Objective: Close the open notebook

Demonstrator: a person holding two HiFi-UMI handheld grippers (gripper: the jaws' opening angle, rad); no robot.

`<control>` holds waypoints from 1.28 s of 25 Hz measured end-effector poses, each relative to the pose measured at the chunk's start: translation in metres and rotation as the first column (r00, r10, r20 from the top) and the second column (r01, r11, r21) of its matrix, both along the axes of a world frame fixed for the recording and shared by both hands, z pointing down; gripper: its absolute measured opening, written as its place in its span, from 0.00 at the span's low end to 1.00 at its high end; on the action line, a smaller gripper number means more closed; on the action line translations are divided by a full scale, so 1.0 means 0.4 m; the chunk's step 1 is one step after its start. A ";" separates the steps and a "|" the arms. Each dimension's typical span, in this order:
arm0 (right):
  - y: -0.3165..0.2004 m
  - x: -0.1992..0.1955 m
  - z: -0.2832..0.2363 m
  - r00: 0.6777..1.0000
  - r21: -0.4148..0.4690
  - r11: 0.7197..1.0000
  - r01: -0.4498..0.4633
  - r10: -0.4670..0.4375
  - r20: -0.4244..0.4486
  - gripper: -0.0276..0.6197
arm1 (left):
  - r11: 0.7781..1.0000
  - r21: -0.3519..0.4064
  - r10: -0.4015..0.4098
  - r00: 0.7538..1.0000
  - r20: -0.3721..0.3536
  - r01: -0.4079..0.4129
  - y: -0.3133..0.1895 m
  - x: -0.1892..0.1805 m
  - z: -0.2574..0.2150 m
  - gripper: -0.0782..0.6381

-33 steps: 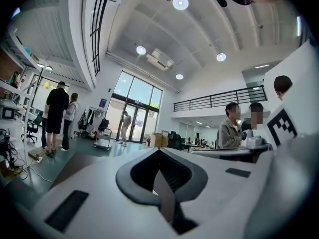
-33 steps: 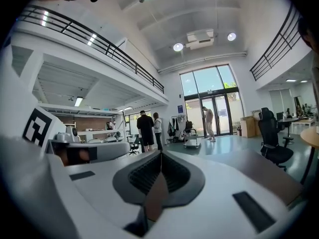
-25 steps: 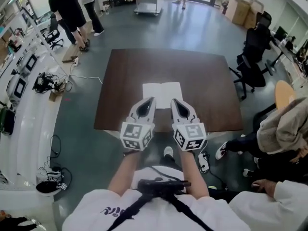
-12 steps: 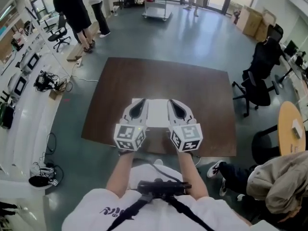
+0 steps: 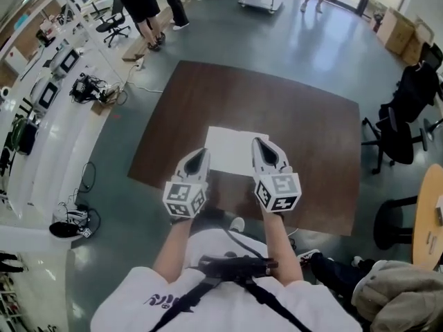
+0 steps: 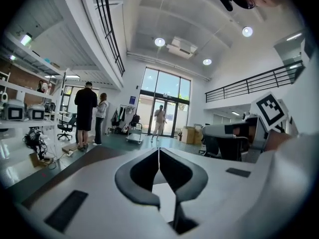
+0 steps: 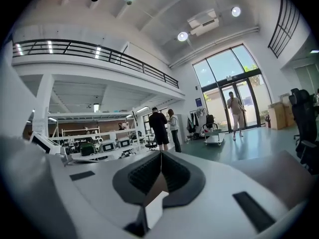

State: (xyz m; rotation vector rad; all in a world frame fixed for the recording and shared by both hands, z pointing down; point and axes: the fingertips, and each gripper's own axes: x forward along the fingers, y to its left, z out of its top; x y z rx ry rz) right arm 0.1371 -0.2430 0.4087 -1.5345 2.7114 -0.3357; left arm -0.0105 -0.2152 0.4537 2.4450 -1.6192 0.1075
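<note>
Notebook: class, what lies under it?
The notebook lies open on the dark brown table. Its pages hide whatever else may be beneath.

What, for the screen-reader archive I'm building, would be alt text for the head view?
Seen from above, an open notebook lies on a dark brown table. The person's left gripper and right gripper point at its near edge, both with jaws shut and holding nothing.

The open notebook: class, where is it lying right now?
In the head view the open notebook lies flat on the brown table, by its near edge, between the tips of the left gripper and the right gripper.
</note>
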 end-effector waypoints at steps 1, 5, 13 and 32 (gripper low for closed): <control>-0.006 -0.013 0.019 1.000 -0.013 1.000 0.010 -0.010 -0.002 0.05 | 1.000 -0.017 -0.014 1.000 0.003 0.014 0.002 -0.018 0.027 0.12; -0.036 -0.060 0.095 0.999 -0.063 0.997 0.040 -0.041 -0.022 0.05 | 0.994 -0.097 -0.039 0.999 0.018 0.041 0.002 -0.076 0.150 0.12; -0.071 -0.125 0.226 0.993 -0.157 0.984 0.080 -0.093 -0.078 0.05 | 0.956 -0.293 -0.013 1.000 -0.023 0.006 0.002 -0.126 0.397 0.13; -0.095 -0.102 0.425 0.989 -0.314 0.949 0.034 -0.076 -0.124 0.05 | 0.758 -0.641 -0.176 0.908 -0.380 -0.121 0.006 -0.039 0.739 0.40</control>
